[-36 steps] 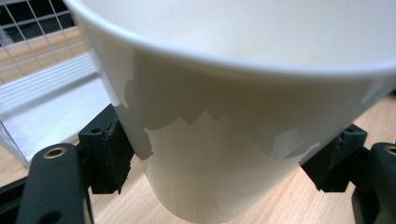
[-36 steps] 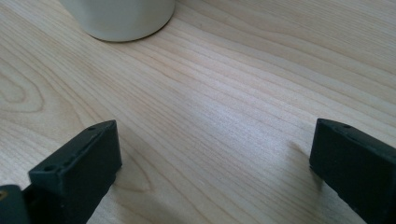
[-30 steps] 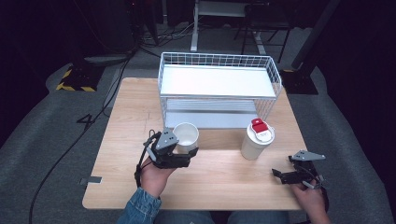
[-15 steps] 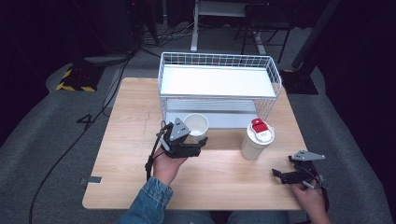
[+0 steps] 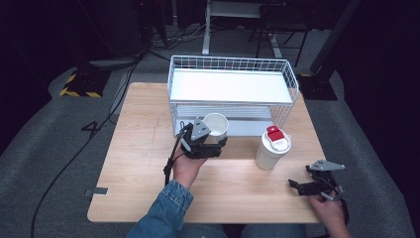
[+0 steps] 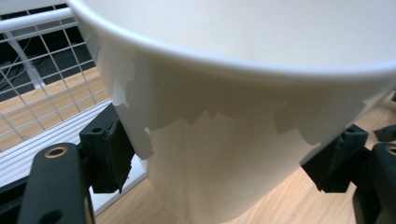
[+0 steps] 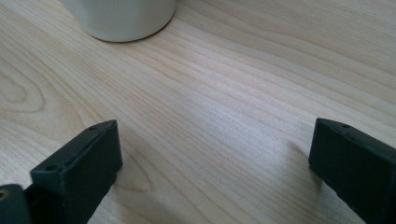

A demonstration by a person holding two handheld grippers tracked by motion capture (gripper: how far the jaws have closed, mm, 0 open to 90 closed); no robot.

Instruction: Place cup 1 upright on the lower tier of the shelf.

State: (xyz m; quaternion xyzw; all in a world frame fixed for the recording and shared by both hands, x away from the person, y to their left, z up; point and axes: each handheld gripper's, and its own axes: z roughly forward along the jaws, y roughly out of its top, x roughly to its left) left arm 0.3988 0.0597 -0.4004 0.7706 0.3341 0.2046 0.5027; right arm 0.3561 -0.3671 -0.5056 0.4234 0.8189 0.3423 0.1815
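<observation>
My left gripper [image 5: 210,144] pinches the open white cup [image 5: 216,128] by its sides, the pads [image 6: 112,151] pressed against its wall, and holds it upright just in front of the wire rack [image 5: 233,79], at the mouth of its lower shelf. My right gripper [image 5: 309,184] rests low over the table [image 5: 138,144] with its jaws spread wide and nothing between them, near the lidded cup [image 5: 272,148].

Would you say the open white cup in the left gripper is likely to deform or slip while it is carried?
The open white cup looks thin-walled with a rolled rim, so it probably flexes if squeezed. The left gripper clamps its tapering wall, so it might slide. It looks empty, probably light.
</observation>
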